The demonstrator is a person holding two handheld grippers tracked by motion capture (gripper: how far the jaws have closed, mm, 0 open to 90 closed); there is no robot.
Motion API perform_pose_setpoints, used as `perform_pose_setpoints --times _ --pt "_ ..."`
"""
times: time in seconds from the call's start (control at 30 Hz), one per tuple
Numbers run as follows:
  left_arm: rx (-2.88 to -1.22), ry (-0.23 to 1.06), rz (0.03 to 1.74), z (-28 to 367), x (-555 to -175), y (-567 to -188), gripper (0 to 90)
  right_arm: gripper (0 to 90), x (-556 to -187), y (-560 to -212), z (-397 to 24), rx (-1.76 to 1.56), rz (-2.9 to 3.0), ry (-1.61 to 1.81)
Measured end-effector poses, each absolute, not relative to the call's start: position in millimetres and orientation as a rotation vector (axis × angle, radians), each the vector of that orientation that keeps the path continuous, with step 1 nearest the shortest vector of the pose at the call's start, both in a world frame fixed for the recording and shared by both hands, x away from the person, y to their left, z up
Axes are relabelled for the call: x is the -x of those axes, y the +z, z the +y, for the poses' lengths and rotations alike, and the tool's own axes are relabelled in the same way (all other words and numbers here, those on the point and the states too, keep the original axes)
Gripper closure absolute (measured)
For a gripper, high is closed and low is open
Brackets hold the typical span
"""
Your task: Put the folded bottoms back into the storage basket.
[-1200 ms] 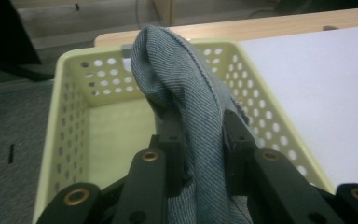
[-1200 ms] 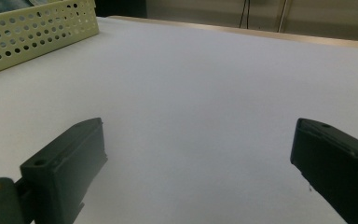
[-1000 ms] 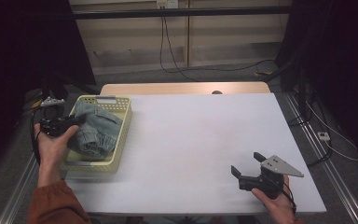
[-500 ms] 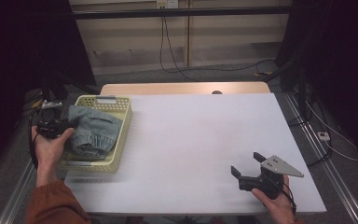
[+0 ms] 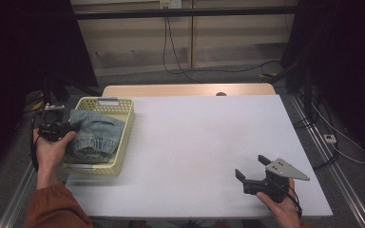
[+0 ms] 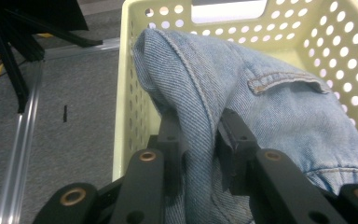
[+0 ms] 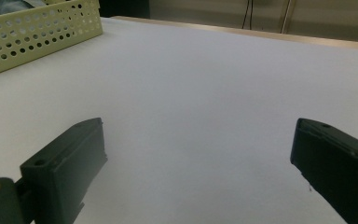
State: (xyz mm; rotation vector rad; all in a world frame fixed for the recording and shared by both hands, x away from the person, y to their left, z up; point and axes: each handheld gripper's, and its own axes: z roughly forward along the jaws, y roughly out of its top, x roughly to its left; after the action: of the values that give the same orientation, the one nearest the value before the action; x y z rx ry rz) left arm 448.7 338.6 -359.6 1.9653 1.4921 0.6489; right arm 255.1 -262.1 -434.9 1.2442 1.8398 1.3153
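Note:
A folded pair of light-blue jeans [image 5: 99, 134] lies in a pale yellow perforated basket [image 5: 125, 124] at the table's left side. My left gripper [image 5: 70, 127] is at the basket's left rim, shut on a fold of the denim. In the left gripper view the jeans [image 6: 265, 102] bunch up between the two black jaws of the left gripper [image 6: 198, 128], and the basket [image 6: 340, 42] wall stands behind. My right gripper [image 5: 249, 166] rests low near the table's front right, open, with nothing between the jaws of the right gripper [image 7: 196, 154].
The white table top [image 5: 199, 137] stretches between the basket and the right gripper. A wooden strip [image 5: 185, 90] runs along its far edge. Metal rails [image 5: 323, 152] border both sides, and cables lie on the floor beyond. The basket's corner [image 7: 37, 32] sits far left of the right gripper.
My left gripper has shifted slightly left, drawing the denim fold toward the basket's left rim. The right gripper has stayed still.

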Motion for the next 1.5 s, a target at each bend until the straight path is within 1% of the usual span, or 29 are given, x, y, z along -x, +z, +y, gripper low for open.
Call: perform_pose_setpoints --times 0.27,0.47,0.7,1.0,1.1,1.17,1.23,1.3,1.4,1.5 --pt "-1.94 0.615 1.484 339 -450 -361 72.8 3.3 -256 -435 -262 -1.247 1.839 1.312" --pt "-1.972 0.612 1.467 331 -453 -365 72.2 3.3 -255 -435 -262 -1.245 1.84 1.314" --pt "-1.992 0.632 1.468 330 -455 -369 69.0 3.3 -255 -435 -262 -1.251 1.84 1.316" --pt "-1.932 0.636 1.489 338 -452 -366 65.0 3.3 -256 -436 -261 -1.243 1.852 1.31" --pt "-1.955 0.64 1.485 340 -449 -365 64.2 3.4 -256 -436 -261 -1.253 1.846 1.31" --pt "-1.942 0.634 1.495 341 -449 -365 64.2 3.5 -256 -436 -261 -1.248 1.851 1.308" --pt "-1.951 0.621 1.512 339 -451 -368 65.6 3.5 -256 -436 -261 -1.249 1.85 1.309" --pt "-1.966 0.638 1.525 337 -453 -370 65.9 3.5 -256 -436 -261 -1.248 1.851 1.307" --pt "-1.958 0.647 1.541 338 -455 -371 74.5 3.5 -256 -436 -261 -1.246 1.852 1.306" --pt "-1.958 0.645 1.557 339 -459 -373 79.2 3.6 -256 -436 -261 -1.252 1.855 1.303"
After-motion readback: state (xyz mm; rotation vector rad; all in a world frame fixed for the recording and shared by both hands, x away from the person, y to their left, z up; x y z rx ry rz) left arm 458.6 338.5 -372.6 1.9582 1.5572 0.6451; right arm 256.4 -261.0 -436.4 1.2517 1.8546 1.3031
